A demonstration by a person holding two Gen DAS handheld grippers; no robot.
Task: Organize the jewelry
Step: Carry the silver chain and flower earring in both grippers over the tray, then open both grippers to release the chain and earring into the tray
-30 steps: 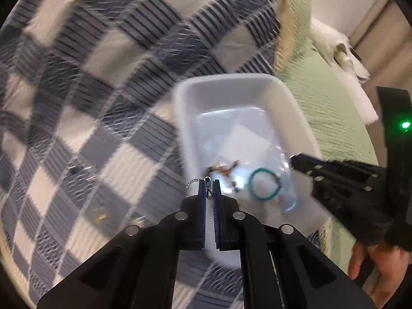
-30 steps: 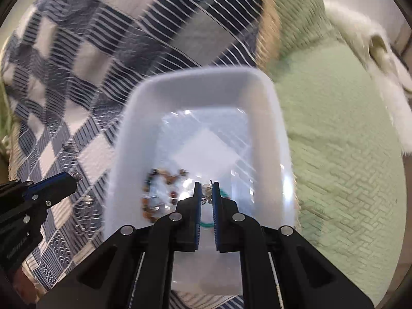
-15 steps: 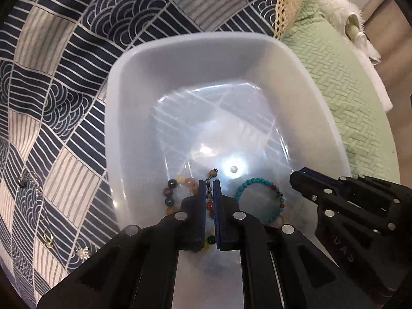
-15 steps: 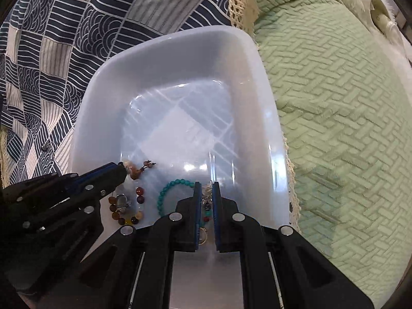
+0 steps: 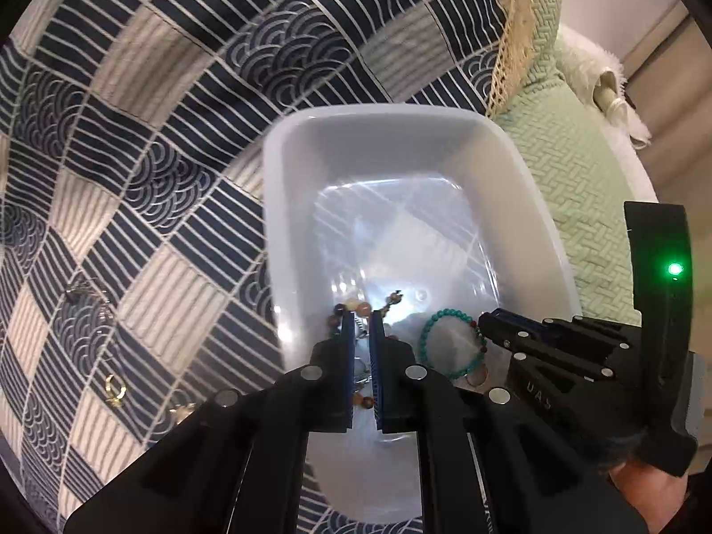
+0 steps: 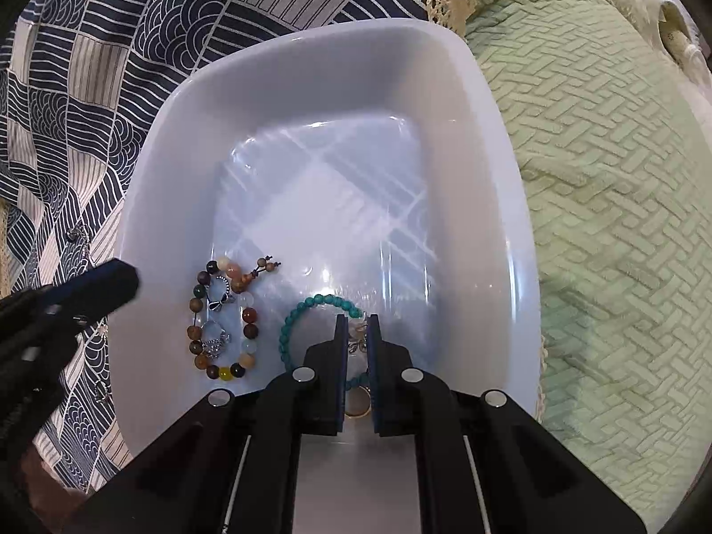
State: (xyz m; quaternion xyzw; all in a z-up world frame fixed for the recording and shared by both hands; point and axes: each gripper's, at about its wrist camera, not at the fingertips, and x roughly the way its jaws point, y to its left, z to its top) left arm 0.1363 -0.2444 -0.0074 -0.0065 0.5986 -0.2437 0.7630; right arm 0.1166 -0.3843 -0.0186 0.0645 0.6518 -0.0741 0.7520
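A white plastic tub [image 5: 285, 231] [image 6: 498, 142] sits on a patchwork cloth. In it lie a multicolour bead bracelet [image 6: 247, 329] [image 5: 351, 307], silver charms [image 6: 218, 298] and a turquoise bead bracelet [image 6: 307, 307] [image 5: 440, 316]. My left gripper [image 5: 361, 325] hovers over the tub's near left, jaws slightly parted with nothing gripped. My right gripper [image 6: 356, 329] is low in the tub over the turquoise bracelet, shut on a small silver and pale jewelry piece [image 6: 356, 333]. A gold ring [image 6: 356, 405] lies between its fingers further back.
Small jewelry pieces lie on the blue and cream patchwork cloth [image 5: 133, 178] left of the tub: a gold ring [image 5: 113, 389] and silver pieces [image 5: 86, 291] [image 6: 78, 233]. A green quilted cover [image 6: 623, 222] is on the right, with a white fluffy item [image 5: 596, 75] beyond.
Both grippers have come in over the tub from the left. The left gripper has opened slightly and pulled back; silver charms now lie inside the multicolour bracelet. The right gripper has gone lower.
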